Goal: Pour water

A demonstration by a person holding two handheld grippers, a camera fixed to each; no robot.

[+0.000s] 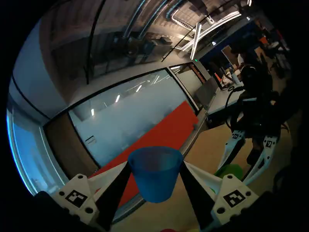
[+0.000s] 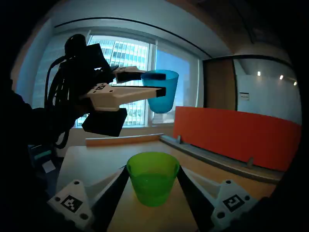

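I see the worktop (image 2: 92, 162) with an orange panel (image 2: 239, 131) along one side. My left claw (image 1: 155, 165) grips the blue cup (image 1: 155, 181), upright and raised high above the worktop. My right claw (image 2: 153, 172) clamps the green cup (image 2: 153, 189), upright, well below the blue one.

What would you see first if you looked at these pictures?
The bright blue cup jumps out first, pinched by the left hand-held gripper and held up in the air in front of the window. Next comes the see-through green cup, low between the fingers of the right hand-held gripper at the table, with a big orange panel behind it.
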